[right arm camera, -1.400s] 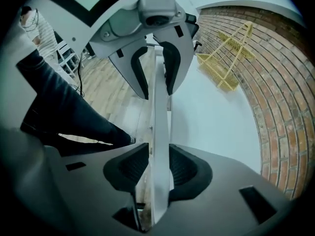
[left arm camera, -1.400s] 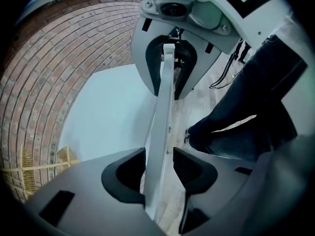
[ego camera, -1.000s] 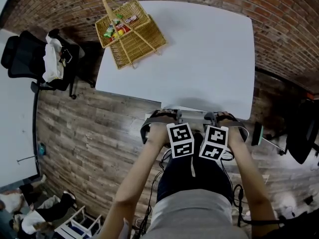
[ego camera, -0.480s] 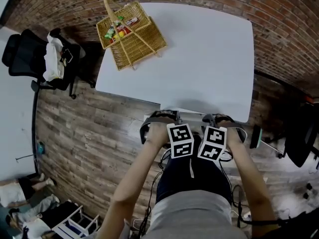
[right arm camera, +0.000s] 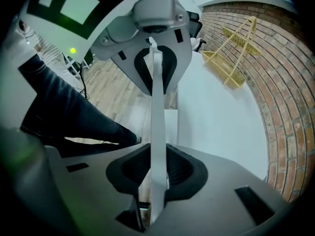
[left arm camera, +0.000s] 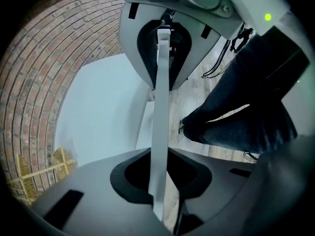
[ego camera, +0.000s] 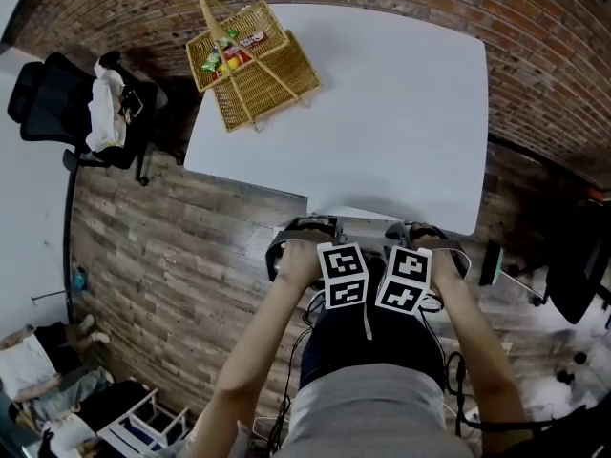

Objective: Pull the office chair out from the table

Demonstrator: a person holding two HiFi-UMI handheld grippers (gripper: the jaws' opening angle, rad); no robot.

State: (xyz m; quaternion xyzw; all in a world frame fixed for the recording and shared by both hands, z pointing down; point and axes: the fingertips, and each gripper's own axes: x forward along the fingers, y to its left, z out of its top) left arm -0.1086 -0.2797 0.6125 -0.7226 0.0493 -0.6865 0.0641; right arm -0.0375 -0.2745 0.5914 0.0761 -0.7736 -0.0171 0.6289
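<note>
The wood-plank floor (ego camera: 172, 256) and a curving brick wall (ego camera: 115, 8) fill the edges of the head view. One white bench (ego camera: 401, 93) takes the upper centre. Three chairs show. The pale grey office chair (ego camera: 361, 225) stands at the bench's lower edge, in the lower centre of the frame. Its thin back rim lies just beside that edge, and its two dark armrests (ego camera: 277, 254) curve out to either side. One black chair (ego camera: 48, 103) stands at the upper left, near the bench's corner, with one white cloth (ego camera: 100, 113) draped on it. A second black chair (ego camera: 578, 265) is cut off by the right edge, well apart from the others. One wicker basket (ego camera: 253, 60) sits on the bench's upper left corner, holding bright packets (ego camera: 224, 57) too small to count. Two tools work side by side, both pointing down onto the office chair's back rim. The left tool (left arm camera: 160, 117) has just been closing its jaws; they now stand narrow, pinching the pale rim that runs between them. The right tool (right arm camera: 156, 117) is likewise narrow, clamped on the same rim a little further right.
</note>
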